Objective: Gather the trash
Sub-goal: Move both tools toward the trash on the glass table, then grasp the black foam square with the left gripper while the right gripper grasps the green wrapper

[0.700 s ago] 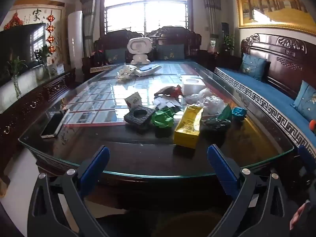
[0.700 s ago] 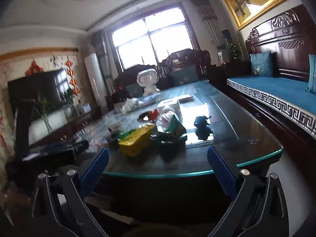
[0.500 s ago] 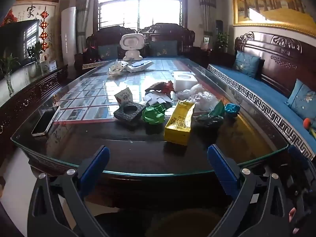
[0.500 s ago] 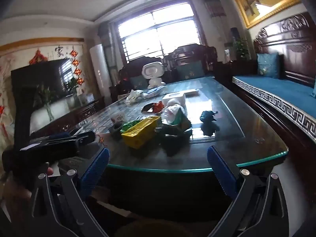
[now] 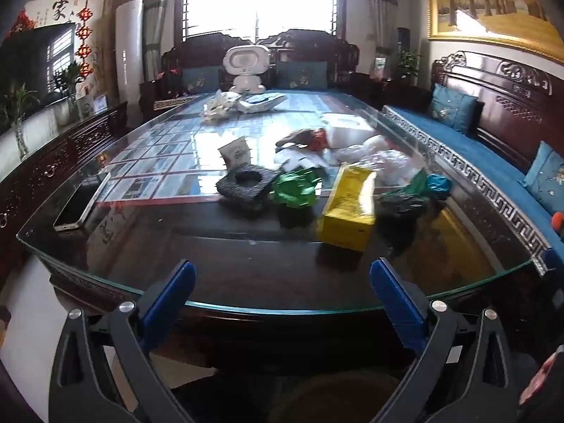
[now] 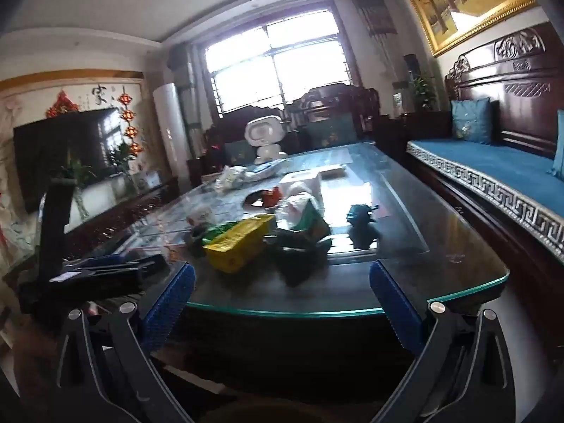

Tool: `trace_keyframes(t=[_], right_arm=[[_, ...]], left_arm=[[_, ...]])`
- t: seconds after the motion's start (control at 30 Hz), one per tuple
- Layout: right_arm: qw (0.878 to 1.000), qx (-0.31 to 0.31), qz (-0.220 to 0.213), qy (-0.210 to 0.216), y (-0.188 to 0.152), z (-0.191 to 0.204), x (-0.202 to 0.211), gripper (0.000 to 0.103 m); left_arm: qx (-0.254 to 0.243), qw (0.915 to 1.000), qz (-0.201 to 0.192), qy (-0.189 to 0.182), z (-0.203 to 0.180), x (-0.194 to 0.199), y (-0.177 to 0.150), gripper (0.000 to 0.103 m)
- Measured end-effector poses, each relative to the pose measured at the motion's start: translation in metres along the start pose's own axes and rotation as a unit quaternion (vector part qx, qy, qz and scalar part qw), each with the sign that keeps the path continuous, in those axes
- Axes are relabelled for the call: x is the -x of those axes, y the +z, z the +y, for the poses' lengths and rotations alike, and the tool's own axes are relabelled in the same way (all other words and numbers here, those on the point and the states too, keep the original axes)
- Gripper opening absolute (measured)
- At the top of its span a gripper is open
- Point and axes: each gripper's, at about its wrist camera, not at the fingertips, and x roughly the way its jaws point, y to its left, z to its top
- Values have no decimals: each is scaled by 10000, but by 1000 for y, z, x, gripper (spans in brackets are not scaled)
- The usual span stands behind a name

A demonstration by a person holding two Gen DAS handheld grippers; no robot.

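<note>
Left wrist view: the left hand-held gripper hangs released before the near edge of the glass-topped bench, nothing between its blue fingers. The trash lies mid-bench — a yellow box, a green wrapper, a black foam ring. A phone rests at the left edge.

Right wrist view: the right hand-held gripper is likewise released and empty — the yellow box and a teal wrapper lie well ahead.
</note>
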Motion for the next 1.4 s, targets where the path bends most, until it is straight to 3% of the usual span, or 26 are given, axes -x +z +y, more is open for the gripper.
trace_keyframes(t=[0.27, 0.4, 0.6, 0.93, 1.23, 1.4], right_arm=[[9996, -60, 165, 206, -3, -1, -12, 95], [9994, 3, 263, 231, -4, 2, -19, 95], [9990, -10, 348, 291, -6, 3, -26, 95], [9979, 85, 477, 428, 13, 13, -50, 95], [9967, 158, 592, 535, 29, 25, -78, 95], [9963, 138, 614, 586, 37, 27, -92, 95]], left_arm=[[223, 9992, 196, -284, 18, -19, -1, 99], [165, 9996, 145, -151, 22, -30, 7, 99], [134, 9992, 61, 361, 41, -57, 31, 99], [263, 9989, 360, 122, 70, -116, 74, 99], [90, 9951, 824, 544, 87, -163, 95, 99], [17, 9945, 920, 493, 88, -171, 95, 80]])
